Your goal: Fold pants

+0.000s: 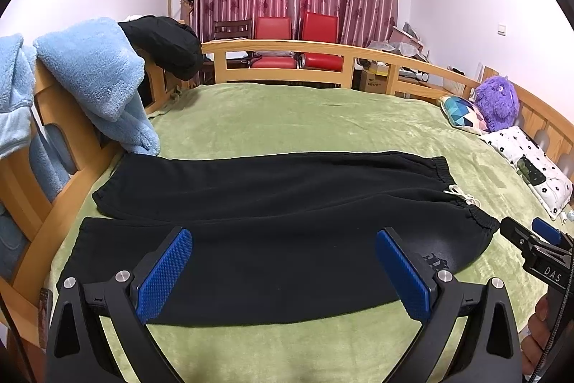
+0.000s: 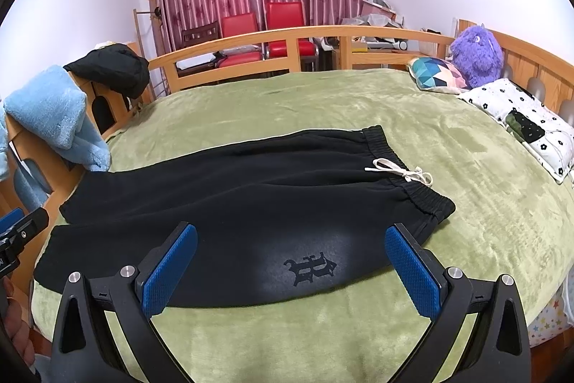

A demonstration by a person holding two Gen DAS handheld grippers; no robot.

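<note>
Black pants [image 2: 229,200] flat on green bed [image 2: 323,103], waistband toward 3 o'clock, gothic emblem [image 2: 310,268] unreadable. Left hand-held gripper [image 1: 283,271] and right hand-held gripper [image 2: 291,270] spread wide, empty; "DAS" on right one.

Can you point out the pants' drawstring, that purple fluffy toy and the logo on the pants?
Drawstring [image 2: 401,172], right wrist view, on the white bow's knot.
Purple toy [image 2: 475,54], right wrist view, on its furry body.
Logo [image 2: 310,268], right wrist view, on the print's middle.

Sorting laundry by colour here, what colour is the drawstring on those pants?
The drawstring is off-white, against black pants. It shows best in the right wrist view.
</note>
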